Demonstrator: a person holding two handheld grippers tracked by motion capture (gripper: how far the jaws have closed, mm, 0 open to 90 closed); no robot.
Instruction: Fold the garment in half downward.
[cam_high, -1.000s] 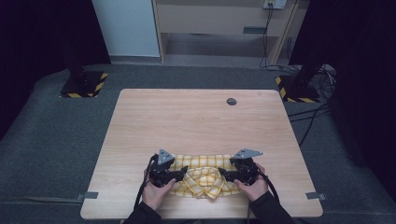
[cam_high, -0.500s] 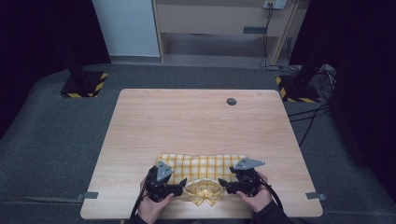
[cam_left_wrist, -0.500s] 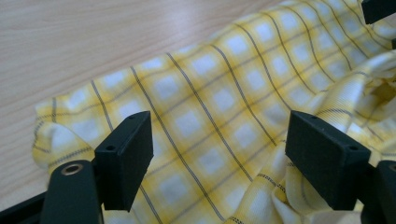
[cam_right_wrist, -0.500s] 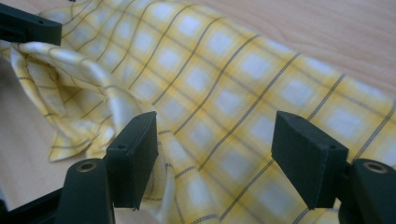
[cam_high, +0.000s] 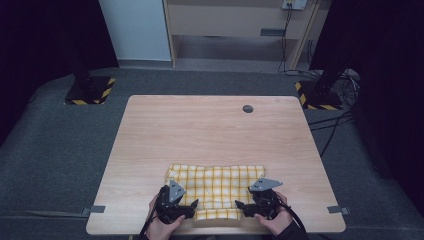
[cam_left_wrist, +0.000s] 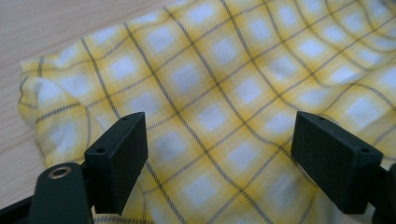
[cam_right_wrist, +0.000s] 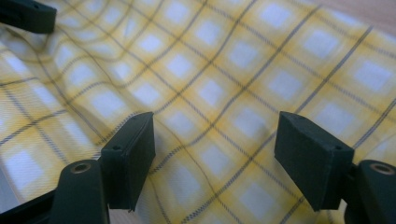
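Looking down from the high view, you have the yellow checked cotton cloth (cam_high: 216, 184) folded near the front edge of the light wooden table (cam_high: 210, 130), its long axis running along that edge. Your left gripper (cam_high: 192, 206) sits at the cloth's front left corner and your right gripper (cam_high: 239, 206) at its front right corner, each equally near its own end, so the cloth lies between and just beyond both. In the left gripper view, the jaws stand apart, having just been opening, with cloth (cam_left_wrist: 224, 84) spread beneath them and nothing pinched. In the right gripper view, the jaws are likewise apart after opening, with cloth (cam_right_wrist: 210, 74) lying loose below them.
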